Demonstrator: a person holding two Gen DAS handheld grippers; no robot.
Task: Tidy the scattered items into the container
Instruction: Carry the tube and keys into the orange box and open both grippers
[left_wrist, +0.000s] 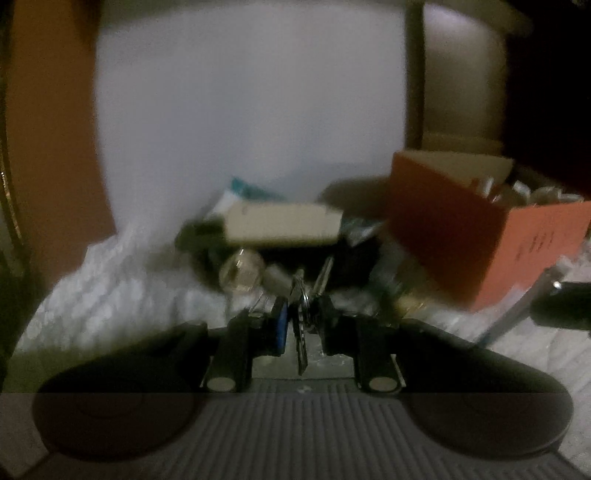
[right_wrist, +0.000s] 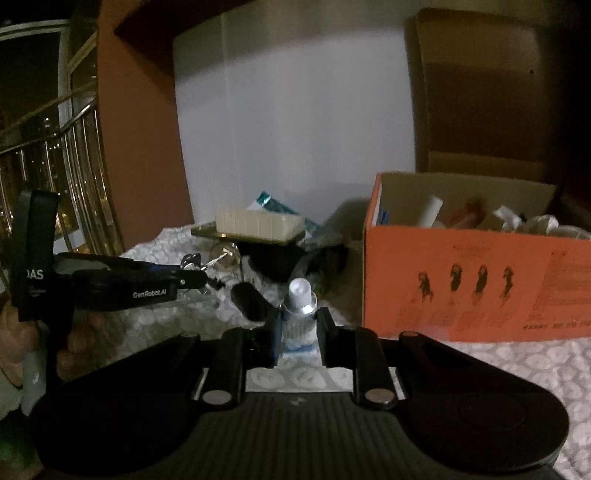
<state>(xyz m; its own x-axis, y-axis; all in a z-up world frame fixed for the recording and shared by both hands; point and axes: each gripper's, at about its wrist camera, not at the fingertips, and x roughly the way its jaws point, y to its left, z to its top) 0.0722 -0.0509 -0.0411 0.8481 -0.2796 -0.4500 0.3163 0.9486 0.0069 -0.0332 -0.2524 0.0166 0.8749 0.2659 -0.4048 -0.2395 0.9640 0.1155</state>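
My left gripper (left_wrist: 301, 314) is shut on a bunch of keys (left_wrist: 301, 295), held above the white patterned cloth; it also shows in the right wrist view (right_wrist: 192, 275) at the left, keys (right_wrist: 192, 260) at its tip. My right gripper (right_wrist: 299, 321) is shut on a small white-capped bottle (right_wrist: 301, 306), held upright. The orange cardboard box (right_wrist: 461, 280), holding several items, stands at the right; it also shows in the left wrist view (left_wrist: 480, 236).
A pile at the back holds a cream box (right_wrist: 258, 223), a teal packet (right_wrist: 273, 203), a clear round object (left_wrist: 242, 271) and dark items (right_wrist: 251, 301). A white wall stands behind, a brown panel to the left.
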